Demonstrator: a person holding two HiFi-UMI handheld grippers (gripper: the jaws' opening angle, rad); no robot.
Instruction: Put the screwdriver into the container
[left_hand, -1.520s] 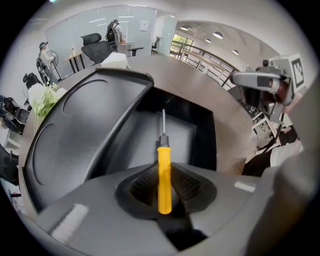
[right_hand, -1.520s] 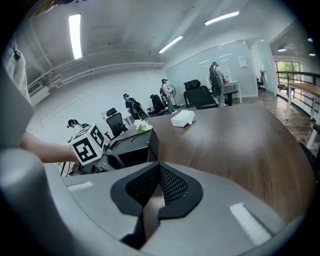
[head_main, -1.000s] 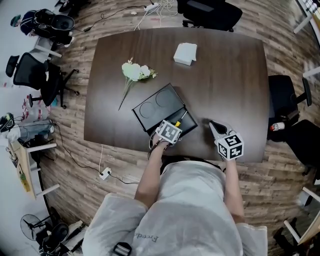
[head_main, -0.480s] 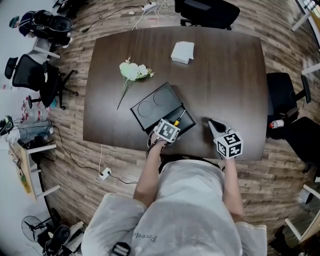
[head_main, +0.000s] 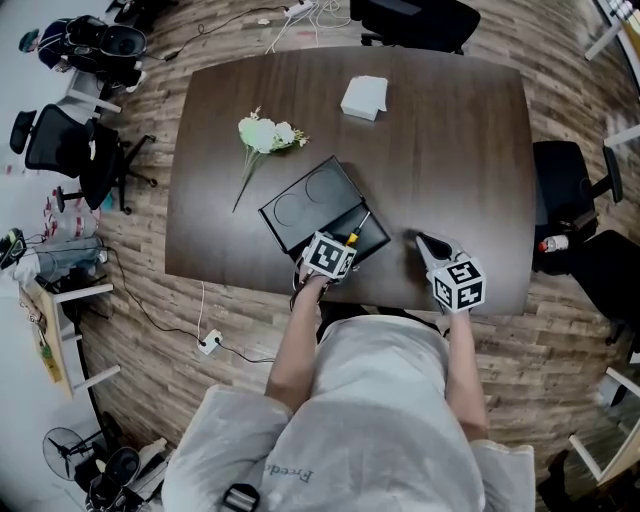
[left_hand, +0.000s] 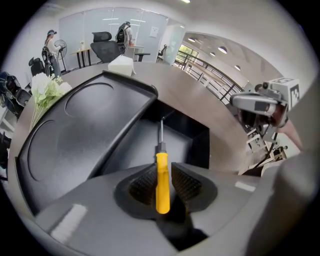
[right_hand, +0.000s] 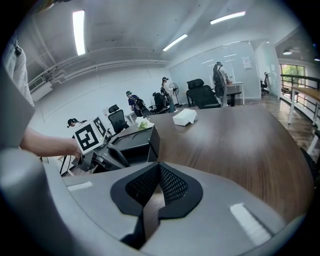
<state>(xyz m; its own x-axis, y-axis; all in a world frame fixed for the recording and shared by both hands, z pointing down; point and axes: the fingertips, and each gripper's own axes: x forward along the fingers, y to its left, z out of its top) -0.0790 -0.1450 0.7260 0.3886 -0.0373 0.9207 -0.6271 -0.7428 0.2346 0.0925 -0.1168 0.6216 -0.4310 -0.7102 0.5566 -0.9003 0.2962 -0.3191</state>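
A screwdriver (left_hand: 162, 182) with a yellow handle sits between the pads of my left gripper (left_hand: 163, 184), which is shut on it. Its metal shaft points forward over the open compartment of the black container (left_hand: 90, 130). In the head view the left gripper (head_main: 345, 244) is at the container's (head_main: 305, 205) near right corner, with the screwdriver (head_main: 353, 237) lying over the open part. My right gripper (head_main: 427, 246) hovers over the table to the right, apart from the container. Its jaws (right_hand: 159, 182) are shut with nothing in them.
The dark wooden table (head_main: 450, 150) carries a white flower bunch (head_main: 265, 133) at the left and a white tissue box (head_main: 364, 96) at the back. Office chairs (head_main: 565, 190) stand round the table. The table's near edge is right under both grippers.
The head camera has shifted slightly. Both grippers and the screwdriver keep the same places relative to the container.
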